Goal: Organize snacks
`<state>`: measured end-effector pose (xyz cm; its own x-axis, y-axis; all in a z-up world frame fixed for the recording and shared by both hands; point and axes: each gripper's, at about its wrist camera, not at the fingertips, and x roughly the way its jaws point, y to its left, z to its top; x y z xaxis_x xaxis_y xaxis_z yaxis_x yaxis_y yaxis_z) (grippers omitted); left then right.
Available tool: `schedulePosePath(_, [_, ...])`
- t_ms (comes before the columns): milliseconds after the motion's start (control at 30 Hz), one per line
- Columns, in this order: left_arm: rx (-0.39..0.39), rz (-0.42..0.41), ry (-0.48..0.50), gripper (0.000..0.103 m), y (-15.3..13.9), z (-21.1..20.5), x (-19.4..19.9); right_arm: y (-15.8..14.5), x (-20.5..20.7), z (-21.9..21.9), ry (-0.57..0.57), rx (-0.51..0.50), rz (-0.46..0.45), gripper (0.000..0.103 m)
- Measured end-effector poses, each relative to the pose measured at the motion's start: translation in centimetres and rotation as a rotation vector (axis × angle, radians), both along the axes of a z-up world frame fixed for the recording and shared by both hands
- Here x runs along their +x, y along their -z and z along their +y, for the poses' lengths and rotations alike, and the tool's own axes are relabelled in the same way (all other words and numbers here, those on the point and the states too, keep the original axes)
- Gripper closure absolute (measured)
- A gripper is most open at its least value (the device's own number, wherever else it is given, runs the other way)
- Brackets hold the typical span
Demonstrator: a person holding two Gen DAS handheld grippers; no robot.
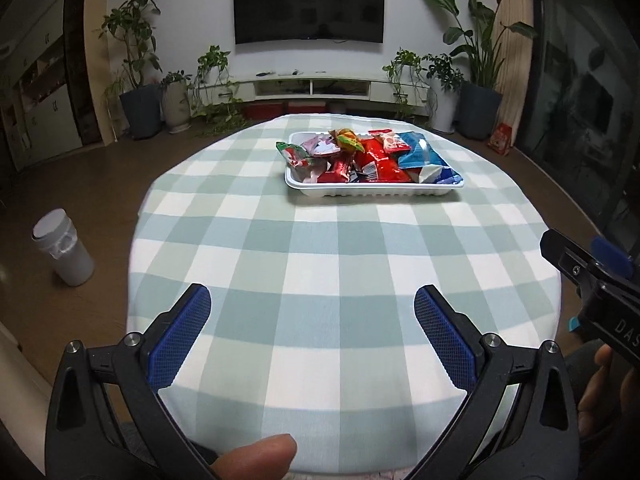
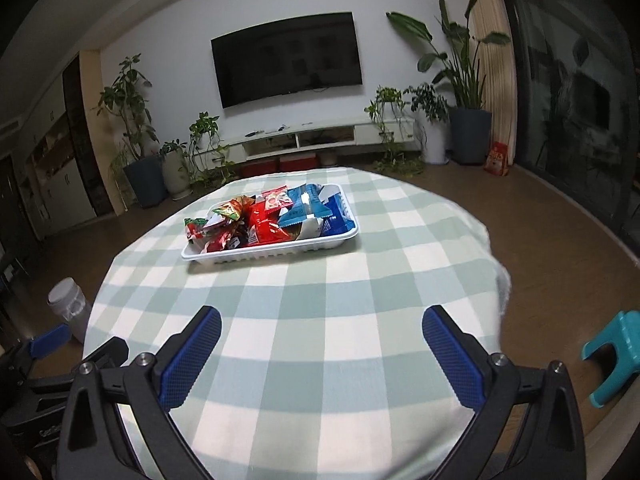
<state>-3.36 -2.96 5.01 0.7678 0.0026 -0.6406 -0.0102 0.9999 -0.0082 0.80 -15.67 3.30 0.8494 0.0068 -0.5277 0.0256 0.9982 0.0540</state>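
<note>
**Snacks gathered in tray, both claws wide and empty**

Left claw [image 1: 312,332] spread wide over the near edge of the worktop [image 1: 340,248], blue pads [image 1: 180,336] well apart, nothing between them but checked cloth. A thumb [image 1: 256,456] visible at the bottom of the left wrist view. Right claw [image 2: 322,354] likewise spread wide above the cloth, gripping nothing; seen also at the right edge of the left view.

On the far half of the worktop, well apart from both claws: a white tray [image 1: 374,191] piled with snack packets [image 1: 360,156]. Red packets [image 2: 266,226] in the middle, blue packets [image 2: 308,210] toward the right end, a green-and-red one [image 1: 298,154] hanging over the left rim.

Beyond the worktop: a wall-mounted television [image 1: 309,6], a low white cabinet [image 1: 320,86], potted plants [image 1: 138,60] on either side. On the floor to the left, a grey canister [image 1: 64,248]; to the right in the right wrist view, a teal stool [image 2: 612,356].
</note>
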Motion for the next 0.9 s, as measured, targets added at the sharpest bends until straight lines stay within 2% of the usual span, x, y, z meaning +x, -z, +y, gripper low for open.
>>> schedulePosePath(67, [0.010,0.006,-0.014,0.000,-0.5,-0.2,-0.7,-0.5,-0.8,0.4,-0.002,-0.033,-0.006,0.000])
schedulePosePath(367, [-0.050,-0.005,-0.008,0.000,-3.0,-0.4,-2.7,-3.1,-3.3,1.6,-0.004,-0.106,-0.015,0.000])
schedulePosePath(900, [-0.071,-0.019,-0.025,0.000,-4.1,0.0,-3.5,-3.0,-4.7,1.6,-0.010,-0.093,0.032,0.000])
